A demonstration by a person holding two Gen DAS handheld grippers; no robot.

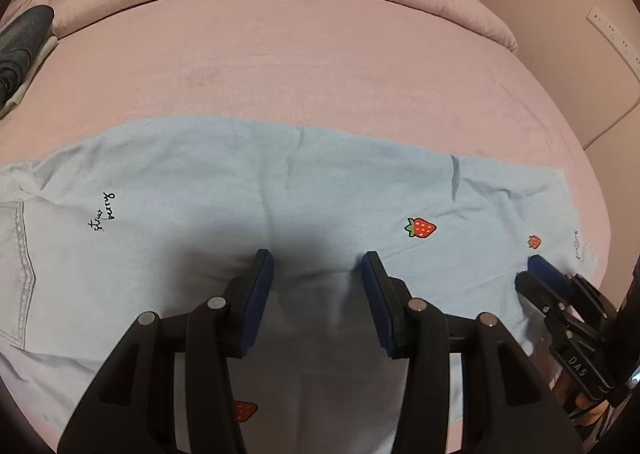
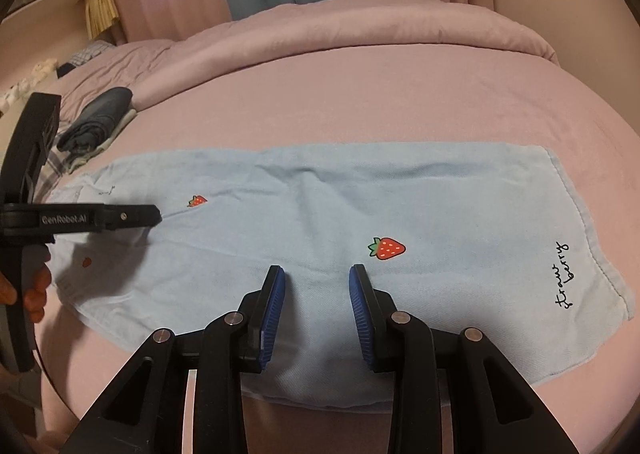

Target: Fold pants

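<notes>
The light-blue pants (image 2: 320,214) lie flat across the pink bed (image 2: 360,102), seemingly folded lengthwise already, hem at 3 o'clock in the right wrist view. Both grippers hover over the near edge, left gripper (image 1: 318,266) and right gripper (image 2: 317,274), each with fingers parted and nothing between them. I judge the step to be the crosswise fold: next, pinch the hem end and carry it toward the waist. One pair of pants, two grippers, one dark folded garment (image 2: 98,114) at 10 o'clock.
</notes>
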